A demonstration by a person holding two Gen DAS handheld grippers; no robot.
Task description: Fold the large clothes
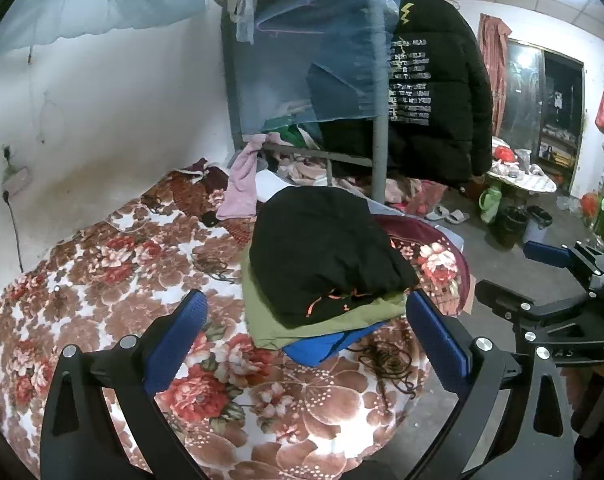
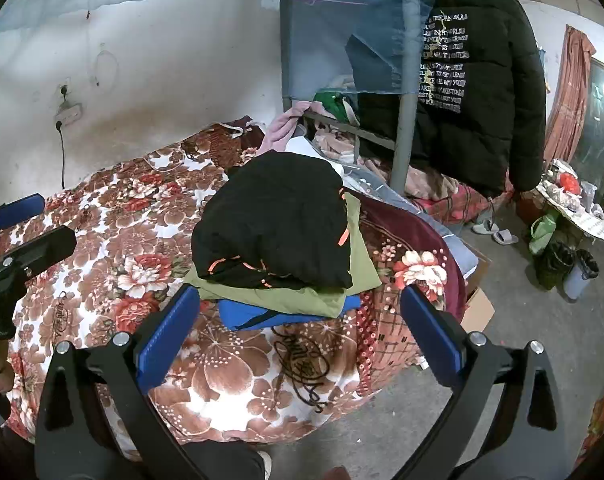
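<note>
A stack of folded clothes sits on the flowered bed cover (image 1: 102, 264). A black garment with orange trim (image 1: 322, 256) lies on top, an olive green one (image 1: 322, 322) under it, a blue one (image 1: 318, 348) at the bottom. The same stack shows in the right wrist view: black (image 2: 274, 224), olive (image 2: 302, 296), blue (image 2: 254, 316). My left gripper (image 1: 306, 332) is open and empty, just in front of the stack. My right gripper (image 2: 298, 320) is open and empty, also in front of the stack. The right gripper (image 1: 542, 268) shows at the left view's right edge.
A black padded jacket (image 1: 430, 92) hangs on a grey bed-frame post (image 1: 380, 156). Loose clothes, a pink one (image 1: 242, 184) among them, lie at the bed's far end. The floor at right holds slippers (image 2: 494, 232), bins (image 2: 566, 264) and a cluttered table (image 1: 522, 176).
</note>
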